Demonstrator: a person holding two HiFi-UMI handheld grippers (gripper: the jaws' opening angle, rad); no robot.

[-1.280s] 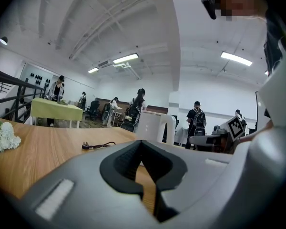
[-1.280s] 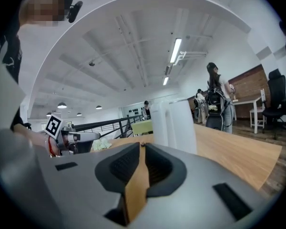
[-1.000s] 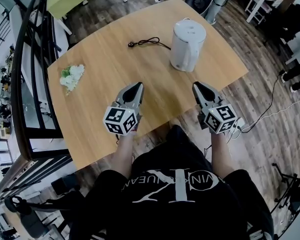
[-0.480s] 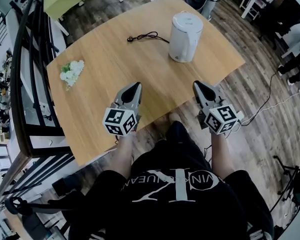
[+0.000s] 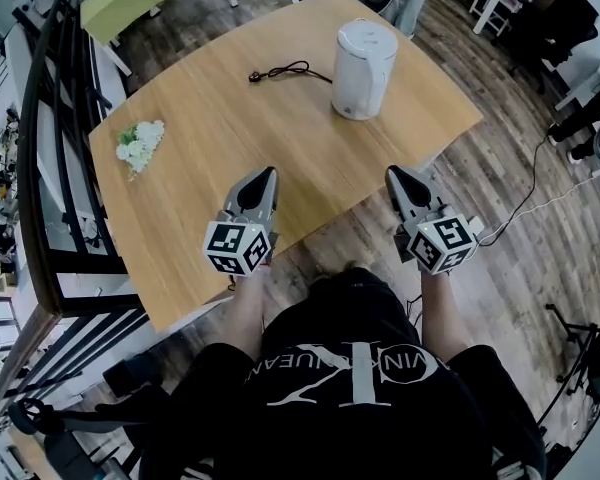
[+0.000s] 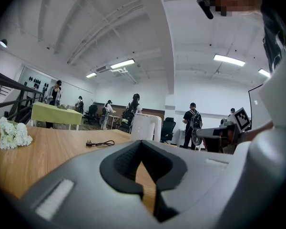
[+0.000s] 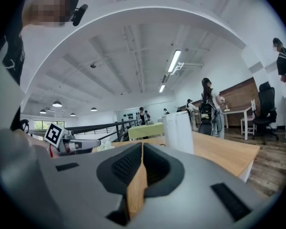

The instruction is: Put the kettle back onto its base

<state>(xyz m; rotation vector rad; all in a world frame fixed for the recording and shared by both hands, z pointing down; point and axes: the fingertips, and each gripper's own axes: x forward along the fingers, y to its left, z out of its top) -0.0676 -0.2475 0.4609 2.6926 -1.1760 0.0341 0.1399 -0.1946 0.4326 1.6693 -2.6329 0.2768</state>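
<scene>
Both the left claw [image 5: 267, 173] and the right claw [image 5: 393, 173] hung shut and empty by the near edge of the worktop [image 5: 220, 138], likely because the kettle [image 5: 363, 53] already stood far across it, seemingly on its base [image 5: 353, 114].

Ahead of my left tongs [image 5: 271, 173] the tabletop [image 5: 210, 118] is bare out to 12 o'clock, where the cord [image 5: 285, 71] lies across the way. The kettle [image 5: 363, 53] stands at their 1 o'clock and near 12 o'clock from my right tongs [image 5: 392, 171], well apart from both. Flowers [image 5: 140, 144] sit at 10 o'clock by the left edge, and a railing [image 5: 42, 118] walls that side. My right tongs are at the tabletop's near edge, with open floor [image 5: 500, 198] at 3 o'clock.
</scene>
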